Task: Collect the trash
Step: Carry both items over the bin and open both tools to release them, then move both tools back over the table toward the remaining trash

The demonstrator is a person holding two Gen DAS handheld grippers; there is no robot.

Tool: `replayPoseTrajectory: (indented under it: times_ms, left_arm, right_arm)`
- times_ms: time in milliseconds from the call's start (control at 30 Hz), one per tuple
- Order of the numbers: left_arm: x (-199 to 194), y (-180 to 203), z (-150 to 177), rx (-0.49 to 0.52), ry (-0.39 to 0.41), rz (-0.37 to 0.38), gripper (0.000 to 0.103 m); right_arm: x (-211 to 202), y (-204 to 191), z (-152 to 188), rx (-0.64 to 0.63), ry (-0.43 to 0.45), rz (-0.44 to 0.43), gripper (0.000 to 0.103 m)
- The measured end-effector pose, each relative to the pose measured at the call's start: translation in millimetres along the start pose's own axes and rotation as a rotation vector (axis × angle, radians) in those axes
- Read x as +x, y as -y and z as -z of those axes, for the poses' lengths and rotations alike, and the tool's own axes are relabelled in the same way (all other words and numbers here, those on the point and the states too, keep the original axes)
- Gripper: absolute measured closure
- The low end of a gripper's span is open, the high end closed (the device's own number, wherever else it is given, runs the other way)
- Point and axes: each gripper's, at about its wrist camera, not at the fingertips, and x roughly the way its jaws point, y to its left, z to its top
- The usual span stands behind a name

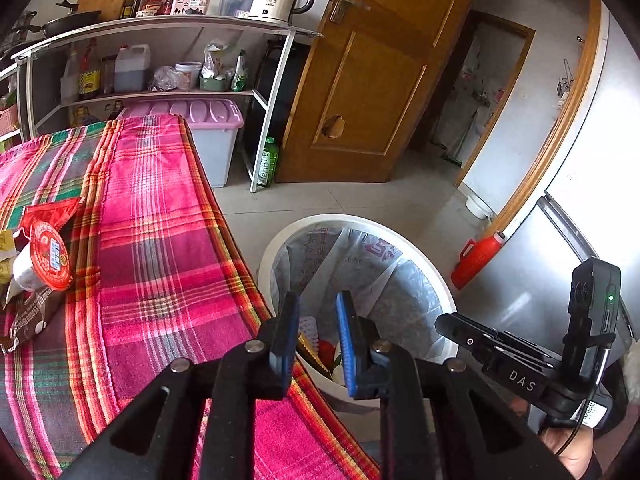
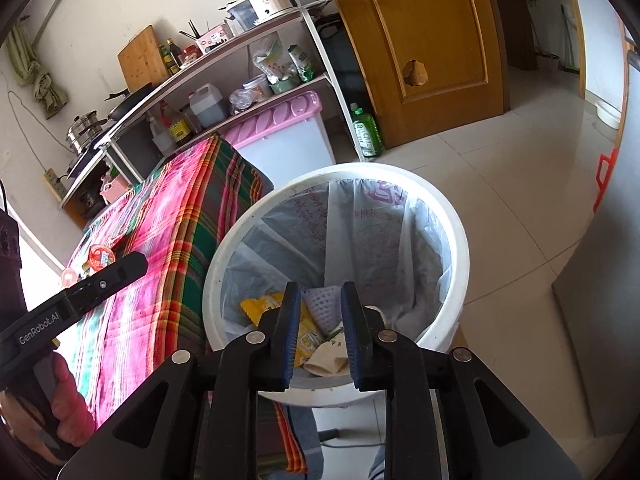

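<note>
The worktop (image 1: 160,216), under a pink plaid cloth, stands just beside the white trash bin (image 2: 456,240). Wrappers (image 2: 308,332) lie in the bin's bottom; a red-lidded cup (image 1: 50,256) and packets remain on the worktop. Both left tongs (image 1: 318,336) and right tongs (image 2: 320,328) hover over the bin, jaws apart, empty.

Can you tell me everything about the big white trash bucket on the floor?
The round white plastic trash bucket stands upright on the pale tiled floor, right beside the table's pink plaid cloth. A thin, see-through plastic liner bag with reddish printing is folded over its rim. It has no lid. At the bottom lie a yellow wrapper, a white foam net sleeve and a beige scrap. Both grippers hover over it, open and empty.
</note>
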Motion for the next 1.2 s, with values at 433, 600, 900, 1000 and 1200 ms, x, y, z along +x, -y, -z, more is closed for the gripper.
replayPoseTrajectory:
  times_ms: [433,600,900,1000,1200]
  left_arm:
    - [-51,-14,9,0.002,0.085,-0.046,0.083]
    - [-69,-23,17,0.003,0.109,-0.080,0.083]
    - [-96,-38,29,-0.009,0.142,-0.136,0.080]
    - [-103,-44,35,-0.017,0.149,-0.152,0.078]
    - [-119,-57,48,-0.035,0.162,-0.186,0.078]
  right_arm:
    - [-34,-41,8,-0.079,0.070,-0.063,0.080]
    - [-40,-57,12,-0.110,0.076,-0.087,0.080]
    - [-51,-86,24,-0.175,0.076,-0.113,0.080]
    - [-52,-96,27,-0.199,0.067,-0.125,0.080]
    - [-54,-117,36,-0.248,0.053,-0.151,0.078]
